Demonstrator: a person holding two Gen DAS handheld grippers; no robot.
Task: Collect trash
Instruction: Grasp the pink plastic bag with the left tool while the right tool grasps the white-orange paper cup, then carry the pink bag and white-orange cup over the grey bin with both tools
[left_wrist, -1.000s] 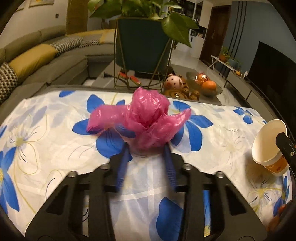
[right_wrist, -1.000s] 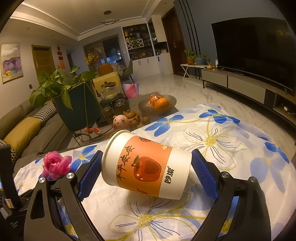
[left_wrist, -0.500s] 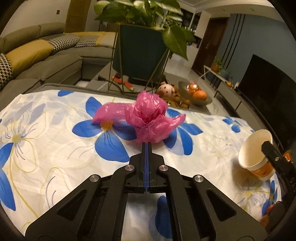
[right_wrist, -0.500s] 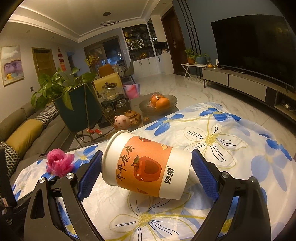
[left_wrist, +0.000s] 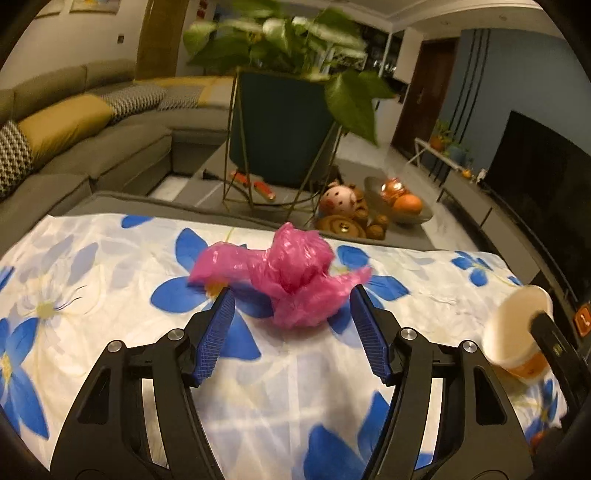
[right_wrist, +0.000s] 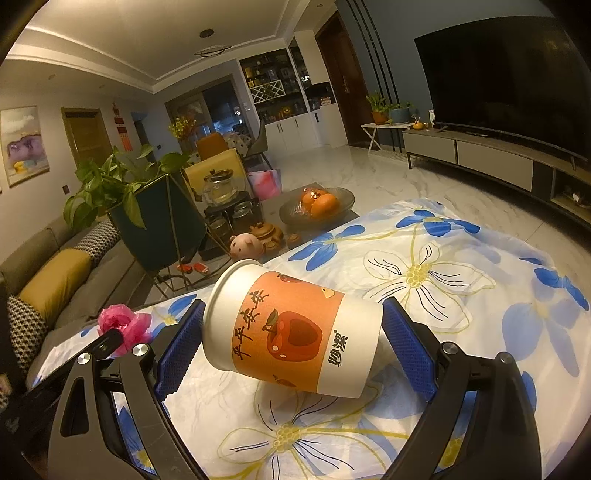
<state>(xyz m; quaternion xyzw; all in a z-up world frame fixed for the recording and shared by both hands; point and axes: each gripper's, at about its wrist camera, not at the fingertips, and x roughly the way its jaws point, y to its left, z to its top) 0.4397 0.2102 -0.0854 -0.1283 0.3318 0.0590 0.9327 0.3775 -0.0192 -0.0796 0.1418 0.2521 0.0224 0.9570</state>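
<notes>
A crumpled pink plastic bag (left_wrist: 295, 280) lies on the blue-flowered cloth (left_wrist: 110, 295). My left gripper (left_wrist: 291, 295) is opening; its blue pads (left_wrist: 218, 332) stand on either side of the bag's near end and do not press on it. In the right wrist view the bag (right_wrist: 123, 323) shows small at far left. My right gripper (right_wrist: 294, 305) is shut on an orange and white paper cup (right_wrist: 288, 328), held on its side just above the cloth, with one pad at the rim and one at the base. The left wrist view shows the cup (left_wrist: 517, 332) at the right edge.
Beyond the cloth's far edge stands a dark planter (left_wrist: 280, 129) on a thin gold stand. Next to it, a low table (right_wrist: 332, 221) holds a pig figure (left_wrist: 338, 197), teaware and a bowl of oranges (right_wrist: 317, 203). A sofa (left_wrist: 74, 140) runs along the left, a TV unit (right_wrist: 498, 162) along the right.
The left jaws closed fully at the bag's near edge without gripping it, then opened wide again. The bag stayed on the cloth. The right gripper and cup have not moved.
</notes>
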